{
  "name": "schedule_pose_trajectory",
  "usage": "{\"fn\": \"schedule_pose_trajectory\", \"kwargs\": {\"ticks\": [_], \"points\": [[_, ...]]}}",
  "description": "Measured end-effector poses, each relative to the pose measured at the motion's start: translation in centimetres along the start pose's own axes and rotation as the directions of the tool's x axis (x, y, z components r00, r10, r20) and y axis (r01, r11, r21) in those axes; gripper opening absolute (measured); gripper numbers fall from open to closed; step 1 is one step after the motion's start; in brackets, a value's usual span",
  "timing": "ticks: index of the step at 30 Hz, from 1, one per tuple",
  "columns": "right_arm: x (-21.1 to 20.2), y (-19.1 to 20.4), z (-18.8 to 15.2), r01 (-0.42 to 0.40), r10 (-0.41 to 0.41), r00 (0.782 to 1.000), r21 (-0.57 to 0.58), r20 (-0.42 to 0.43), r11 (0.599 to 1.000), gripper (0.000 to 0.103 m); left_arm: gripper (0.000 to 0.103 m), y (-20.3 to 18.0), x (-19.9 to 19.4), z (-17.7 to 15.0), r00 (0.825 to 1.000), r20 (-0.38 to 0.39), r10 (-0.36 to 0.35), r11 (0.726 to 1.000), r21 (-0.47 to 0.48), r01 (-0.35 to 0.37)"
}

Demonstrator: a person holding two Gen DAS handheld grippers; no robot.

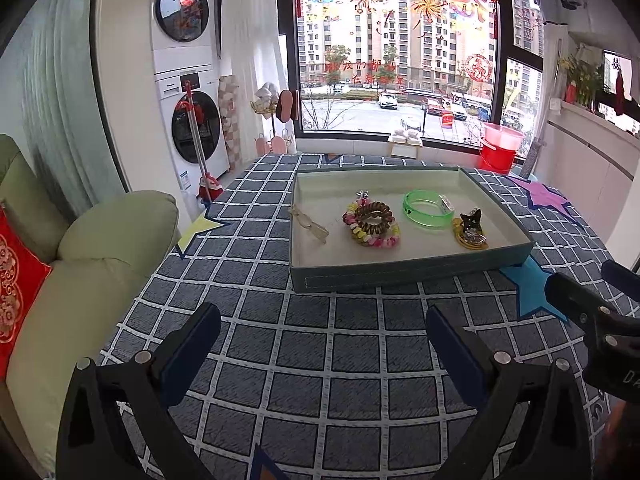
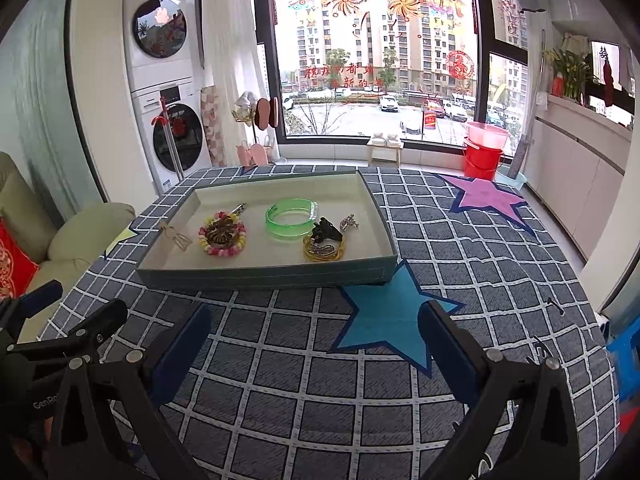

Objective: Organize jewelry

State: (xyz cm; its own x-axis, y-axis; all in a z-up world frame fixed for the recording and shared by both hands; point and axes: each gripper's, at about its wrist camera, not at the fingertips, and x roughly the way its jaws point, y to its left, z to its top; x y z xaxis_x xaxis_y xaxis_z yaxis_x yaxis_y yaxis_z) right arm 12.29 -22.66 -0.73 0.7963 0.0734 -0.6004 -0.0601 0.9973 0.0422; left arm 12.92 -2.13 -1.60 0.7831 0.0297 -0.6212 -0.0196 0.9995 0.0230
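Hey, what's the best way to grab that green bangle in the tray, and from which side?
Take the green bangle by its band, coming straight down from above with one finger inside the ring and one outside. It lies flat on the tray floor, so its open centre faces up. Its left arc looks best: the black and yellow pieces crowd its right.

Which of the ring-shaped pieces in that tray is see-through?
The green bangle, right of the middle. Light passes through it; the pink-and-yellow beaded bracelet and brown coil tie look solid.
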Motion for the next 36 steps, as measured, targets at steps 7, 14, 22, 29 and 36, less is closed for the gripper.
{"fn": "schedule_pose_trajectory", "kwargs": {"ticks": [7, 14, 22, 29, 36], "points": [[-0.01, -0.01, 0.00, 0.000, 0.000, 1.000, 0.002, 0.001, 1.000, 0.103, 0.103, -0.16, -0.05, -0.13, 1.000, -0.004, -0.001, 1.000, 0.002, 0.001], [0.02, 0.02, 0.00, 0.000, 0.000, 1.000, 0.002, 0.000, 1.000, 0.103, 0.103, -0.27, -0.06, -0.16, 1.000, -0.004, 0.000, 1.000, 0.002, 0.000], [-0.01, 0.13, -0.03, -0.001, 0.001, 1.000, 0.001, 0.001, 1.000, 0.103, 0.103, -0.29, -0.02, -0.16, 1.000, -0.007, -0.001, 1.000, 0.001, 0.001], [-0.02, 0.11, -0.03, -0.001, 0.001, 1.000, -0.001, 0.001, 1.000, 0.103, 0.103, -0.35, -0.02, -0.19, 1.000, -0.008, -0.001, 1.000, 0.000, 0.001], [-0.04, 0.27, -0.04, -0.004, 0.004, 1.000, 0.000, 0.000, 1.000, 0.103, 0.103, -0.32, -0.02, -0.30, 1.000, -0.009, -0.003, 1.000, 0.000, 0.003]]}}
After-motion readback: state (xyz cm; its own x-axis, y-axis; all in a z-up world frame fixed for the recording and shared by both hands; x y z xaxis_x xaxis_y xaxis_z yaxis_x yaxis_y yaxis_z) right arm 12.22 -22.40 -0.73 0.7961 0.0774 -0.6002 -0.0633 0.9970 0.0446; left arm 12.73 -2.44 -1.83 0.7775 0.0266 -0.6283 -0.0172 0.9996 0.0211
